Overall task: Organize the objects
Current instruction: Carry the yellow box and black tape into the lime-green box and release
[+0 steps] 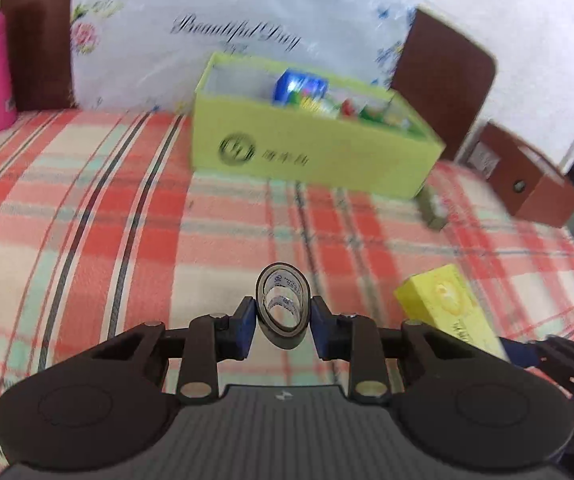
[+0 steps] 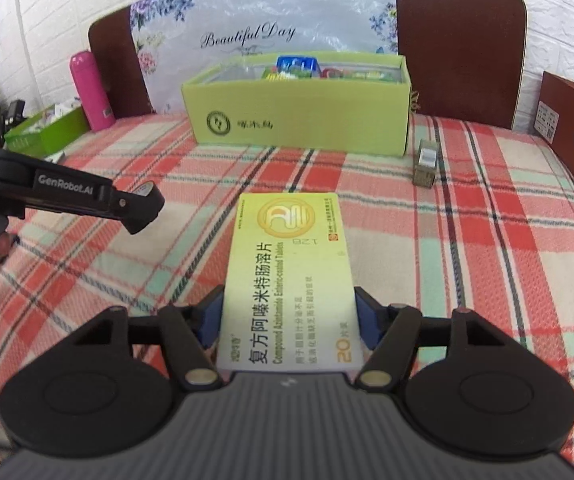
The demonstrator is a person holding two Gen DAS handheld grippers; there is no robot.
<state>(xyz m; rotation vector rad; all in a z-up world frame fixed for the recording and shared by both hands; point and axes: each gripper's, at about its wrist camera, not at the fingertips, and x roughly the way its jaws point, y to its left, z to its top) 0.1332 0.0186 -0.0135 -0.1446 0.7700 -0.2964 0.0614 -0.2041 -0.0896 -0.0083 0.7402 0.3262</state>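
Left gripper point(image 1: 283, 322) has its fingers clamped on a small roll of clear tape point(image 1: 282, 309), up off the plaid tablecloth point(image 1: 107, 208); the print inside the roll is too blurry to read. Right gripper point(image 2: 289, 316) fingers squeeze a yellow tablet box point(image 2: 289, 276) reading "Compound Azintamide Enteric-coated Tablets", near end hidden. Ahead, the green cardboard box point(image 2: 299, 120) holds stuff I can't identify. Backdrop point(image 2: 247, 36) says "Beautiful Day".

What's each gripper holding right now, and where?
Left gripper pinches a tape roll across its flat sides; right gripper clamps a yellow medicine box by its long edges.
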